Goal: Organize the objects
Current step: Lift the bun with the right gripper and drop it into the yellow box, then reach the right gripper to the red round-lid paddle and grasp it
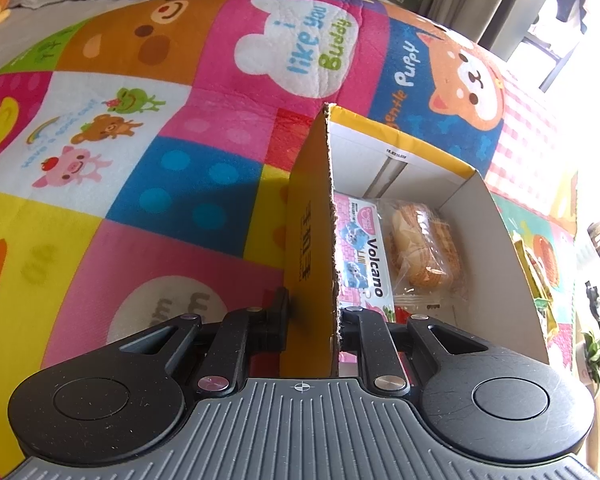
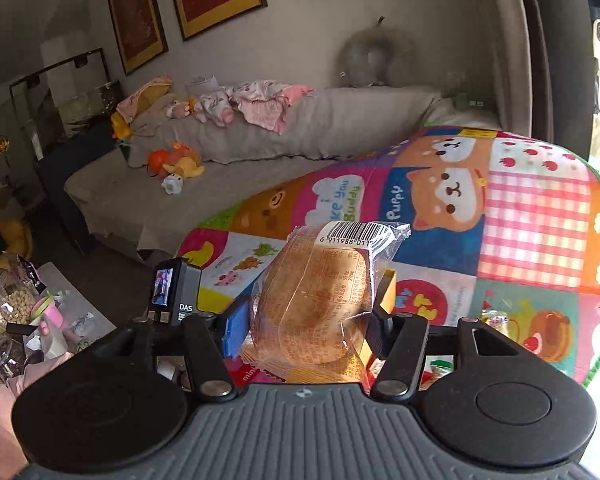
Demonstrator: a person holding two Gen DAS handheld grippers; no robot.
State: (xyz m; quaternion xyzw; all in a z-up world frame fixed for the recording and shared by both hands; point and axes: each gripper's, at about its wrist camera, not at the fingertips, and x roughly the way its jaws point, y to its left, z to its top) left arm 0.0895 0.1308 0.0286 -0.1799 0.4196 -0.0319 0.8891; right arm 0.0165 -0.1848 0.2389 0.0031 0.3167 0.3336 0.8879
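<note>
My left gripper (image 1: 314,312) is shut on the near side wall of a yellow cardboard box (image 1: 308,232) standing on the colourful play mat. Inside the box lie a pink "Volcano" packet (image 1: 364,248) and a wrapped bun (image 1: 424,252). My right gripper (image 2: 308,320) is shut on another wrapped bun (image 2: 320,296) in clear plastic with a barcode, held up above the mat. Part of the yellow box (image 2: 386,292) shows just behind that bun.
The cartoon play mat (image 1: 140,140) covers the surface. Snack packets (image 1: 536,280) lie right of the box. A grey sofa (image 2: 260,152) with plush toys stands beyond. Jars and clutter (image 2: 8,312) sit at the left. My left gripper's camera (image 2: 176,292) is close.
</note>
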